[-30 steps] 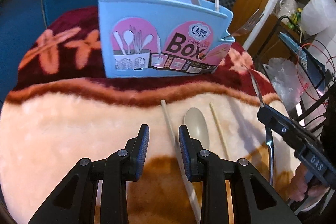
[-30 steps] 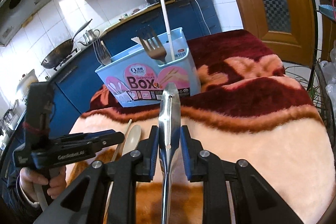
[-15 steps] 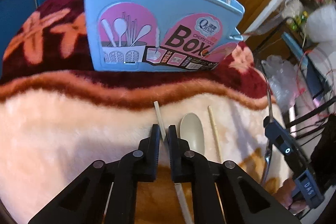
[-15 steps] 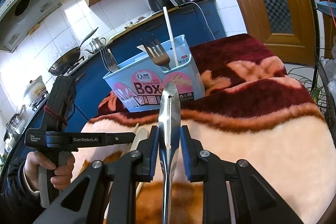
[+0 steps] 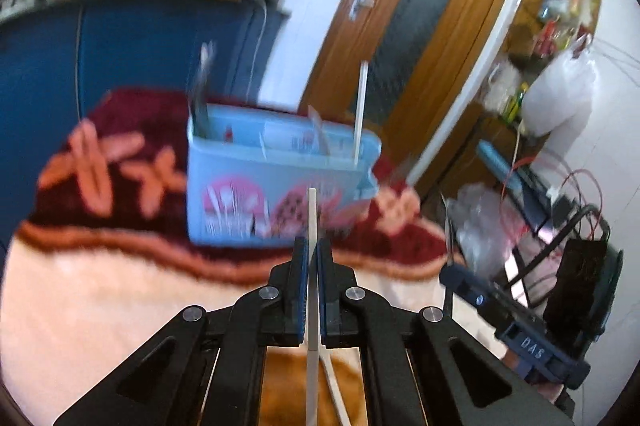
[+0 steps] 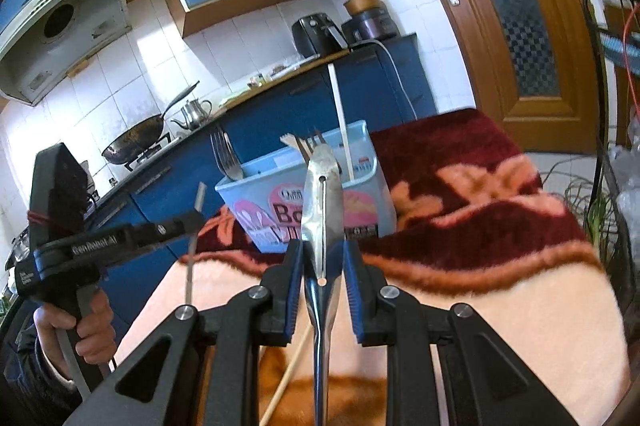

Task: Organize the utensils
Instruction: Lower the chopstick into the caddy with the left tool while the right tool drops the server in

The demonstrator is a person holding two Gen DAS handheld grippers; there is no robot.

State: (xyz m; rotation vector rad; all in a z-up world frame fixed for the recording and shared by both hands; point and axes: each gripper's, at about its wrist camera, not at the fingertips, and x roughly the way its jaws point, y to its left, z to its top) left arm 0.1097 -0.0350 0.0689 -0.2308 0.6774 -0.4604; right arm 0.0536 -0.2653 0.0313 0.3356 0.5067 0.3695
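Note:
A light blue utensil box [image 5: 280,182] stands on the dark red part of the blanket; it also shows in the right wrist view [image 6: 360,202]. It holds forks [image 6: 226,156] and an upright white chopstick [image 6: 340,118]. My left gripper [image 5: 312,258] is shut on a pale chopstick [image 5: 311,218], lifted above the blanket and pointing at the box. My right gripper [image 6: 322,262] is shut on a metal utensil handle [image 6: 322,202], raised in front of the box. The left gripper also shows in the right wrist view [image 6: 120,238].
A second chopstick [image 6: 286,382] lies on the fuzzy peach blanket [image 6: 520,326]. Blue kitchen cabinets [image 5: 120,46] stand behind. A wooden door [image 5: 400,26], plastic bags [image 5: 560,98] and a black wire rack [image 5: 580,246] are to the right.
My left gripper closed on the chopstick and lifted it off the blanket, tilting up toward the box. My right gripper rose slightly with the metal utensil still held.

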